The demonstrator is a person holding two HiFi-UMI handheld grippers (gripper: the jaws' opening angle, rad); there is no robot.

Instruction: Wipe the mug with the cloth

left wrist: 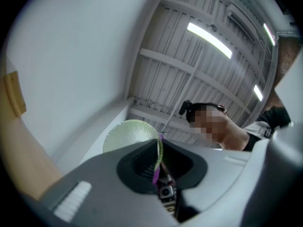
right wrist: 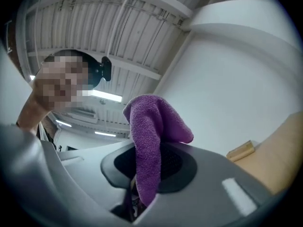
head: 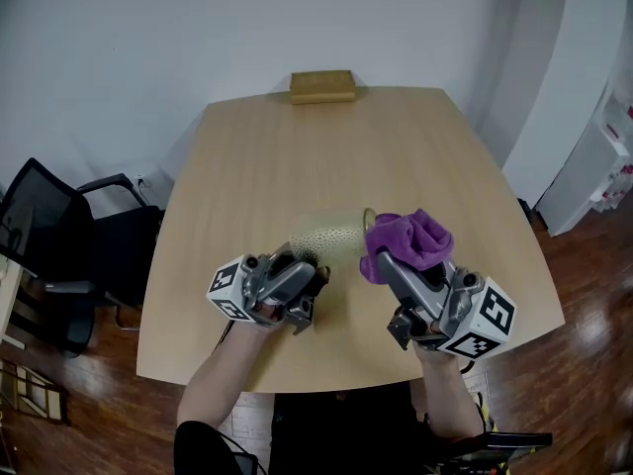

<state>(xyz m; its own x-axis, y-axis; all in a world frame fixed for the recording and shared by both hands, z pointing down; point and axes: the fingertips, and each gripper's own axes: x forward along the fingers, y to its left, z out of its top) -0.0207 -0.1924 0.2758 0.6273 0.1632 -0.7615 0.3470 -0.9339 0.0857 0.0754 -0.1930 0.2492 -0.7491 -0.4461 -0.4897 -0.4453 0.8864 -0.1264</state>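
Pale wooden desk (head: 297, 156) under white walls, dark plank floor around it. Black-and-white square markers on the cube of each claw, the only print to be made out.

Left claw (head: 313, 269) clamped on the thin wall of a translucent pale-green dimpled glass mug (head: 331, 237), rim pinched edge-on between the pads. Mug held on its side above the desk, just ahead of that claw, round base outward and mouth turned toward the right claw (head: 382, 261).

Right claw shut on a purple terry cloth (head: 410, 239), one thick fold running down between the pads, the rest bunched above them. Cloth bundle right at the mug's mouth; touching or just apart, hard to tell.

Far beyond both claws, at the desk's far edge, a tan rectangular block (head: 321, 86). Well to the left of the left claw, beside the desk, a black mesh office chair (head: 54, 250).
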